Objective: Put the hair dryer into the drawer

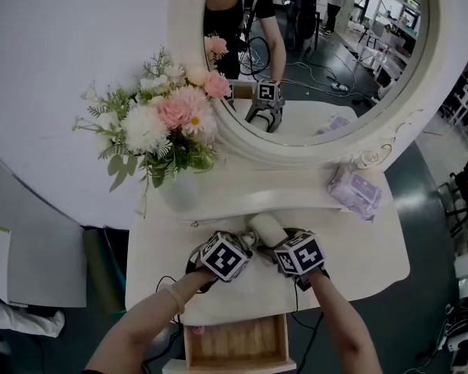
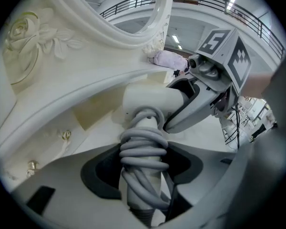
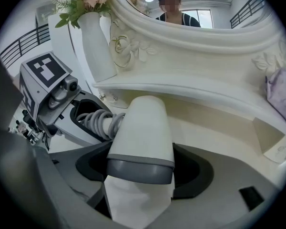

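White plastic dryer (image 1: 265, 227), judged light, rigid and smooth-shelled, lies on tabletop (image 1: 359, 248) above open drawer (image 1: 235, 341); left gripper (image 2: 144, 163) part-closed, pads gripping cord-wound handle (image 2: 143, 142), likely the surest hold; right gripper (image 3: 140, 168) likewise clamped about the slicker barrel (image 3: 142, 128), which may slip.

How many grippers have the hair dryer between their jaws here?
2: the left gripper clamps the cord-wrapped handle of the hair dryer; the right gripper clamps its barrel.
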### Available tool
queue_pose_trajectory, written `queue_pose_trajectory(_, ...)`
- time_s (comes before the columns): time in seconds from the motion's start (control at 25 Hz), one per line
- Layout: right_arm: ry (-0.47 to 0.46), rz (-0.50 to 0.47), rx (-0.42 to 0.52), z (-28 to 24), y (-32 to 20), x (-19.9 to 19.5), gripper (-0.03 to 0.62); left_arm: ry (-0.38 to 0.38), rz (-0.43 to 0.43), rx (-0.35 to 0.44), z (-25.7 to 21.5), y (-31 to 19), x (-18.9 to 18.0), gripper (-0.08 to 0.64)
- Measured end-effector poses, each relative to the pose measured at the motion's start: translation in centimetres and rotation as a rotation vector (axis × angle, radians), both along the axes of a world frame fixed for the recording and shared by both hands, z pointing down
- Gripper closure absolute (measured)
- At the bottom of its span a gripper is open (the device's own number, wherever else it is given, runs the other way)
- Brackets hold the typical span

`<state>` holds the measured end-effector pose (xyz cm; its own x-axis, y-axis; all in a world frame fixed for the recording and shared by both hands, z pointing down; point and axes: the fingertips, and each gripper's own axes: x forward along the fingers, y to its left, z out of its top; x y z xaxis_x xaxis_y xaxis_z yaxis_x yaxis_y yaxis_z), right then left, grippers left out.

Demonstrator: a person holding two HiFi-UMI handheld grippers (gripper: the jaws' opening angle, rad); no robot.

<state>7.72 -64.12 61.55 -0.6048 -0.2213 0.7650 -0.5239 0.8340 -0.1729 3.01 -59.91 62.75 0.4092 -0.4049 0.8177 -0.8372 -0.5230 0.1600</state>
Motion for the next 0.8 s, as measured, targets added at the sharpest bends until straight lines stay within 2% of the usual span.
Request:
queue_pose_trajectory(0.28, -0.003, 0.020, -0.010, -0.7, 1.7, 0.8, 0.232, 0.013, 0.022, -0.002, -0.7, 1.6, 0.7, 0.293)
queue_pose_trajectory(0.8, 0.018, 0.053, 0.035, -3.4, 6.2, 2.6, 0.232, 0.021, 0.066, 0.012, -2.9, 6.1, 2.4, 0.293)
